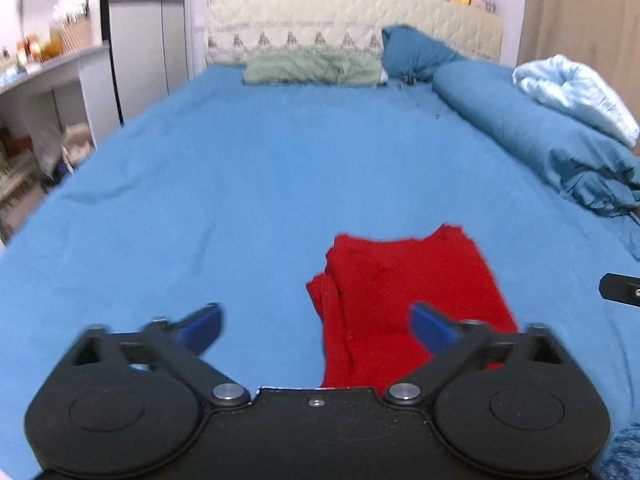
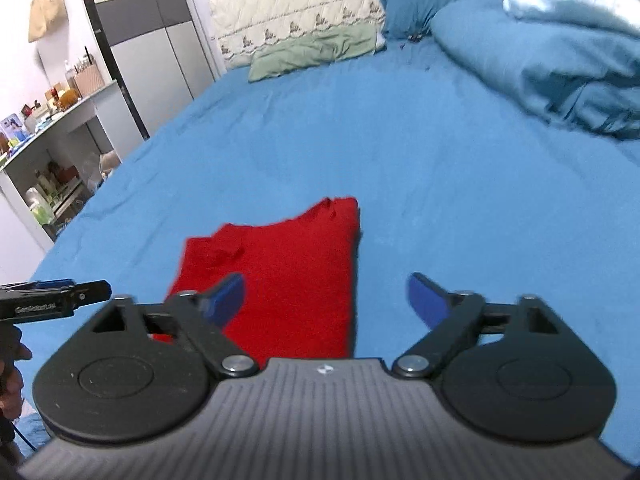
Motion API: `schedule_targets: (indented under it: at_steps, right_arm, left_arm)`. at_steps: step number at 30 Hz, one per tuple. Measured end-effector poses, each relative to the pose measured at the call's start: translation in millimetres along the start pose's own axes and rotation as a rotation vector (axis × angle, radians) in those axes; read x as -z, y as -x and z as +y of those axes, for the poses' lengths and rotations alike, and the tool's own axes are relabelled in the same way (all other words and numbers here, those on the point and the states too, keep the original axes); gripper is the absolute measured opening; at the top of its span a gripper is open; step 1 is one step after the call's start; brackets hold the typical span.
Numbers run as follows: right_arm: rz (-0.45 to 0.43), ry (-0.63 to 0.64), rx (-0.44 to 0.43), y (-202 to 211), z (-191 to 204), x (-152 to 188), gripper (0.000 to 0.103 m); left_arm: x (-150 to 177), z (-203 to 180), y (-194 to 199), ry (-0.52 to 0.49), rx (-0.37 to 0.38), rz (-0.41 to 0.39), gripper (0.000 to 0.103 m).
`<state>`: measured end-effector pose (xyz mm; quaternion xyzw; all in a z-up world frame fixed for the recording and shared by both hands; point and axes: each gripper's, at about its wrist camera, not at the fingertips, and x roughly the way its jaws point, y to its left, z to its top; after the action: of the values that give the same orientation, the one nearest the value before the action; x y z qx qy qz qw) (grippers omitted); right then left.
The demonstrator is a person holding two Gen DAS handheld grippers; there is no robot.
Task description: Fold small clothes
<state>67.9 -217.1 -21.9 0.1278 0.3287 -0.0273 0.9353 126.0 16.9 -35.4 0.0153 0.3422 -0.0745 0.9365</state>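
The red garment (image 1: 404,292) lies folded flat on the bed (image 1: 240,184) (blue sheet, near edge). Above it hang the left gripper (image 1: 316,328) and right gripper (image 2: 326,300), both jaws spread wide, grasping nothing. A rolled quilt (image 1: 532,132) lies well apart.

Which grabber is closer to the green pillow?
Neither clearly. The left gripper and right gripper both hang open over the red garment, with the green pillow far across the bed.
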Motion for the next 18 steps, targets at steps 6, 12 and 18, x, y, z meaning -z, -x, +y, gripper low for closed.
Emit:
schedule_targets:
  at_steps: [6,12,18]
  right_arm:
    - [-0.017,0.047,0.093,71.5,30.8,1.9,0.103]
    - [0.052,0.071,0.173,100.5,46.1,27.5,0.103]
    - [0.110,0.112,0.222,105.9,51.5,59.3,0.103]
  left_arm:
    - [9.6,-19.4,71.2,-0.036,-0.028,-0.032,0.103]
    - [37.9,-26.6,94.2,-0.023,-0.062,0.018,0.103]
    - [64.8,-34.2,97.5,-0.077,-0.083,0.059,0.103]
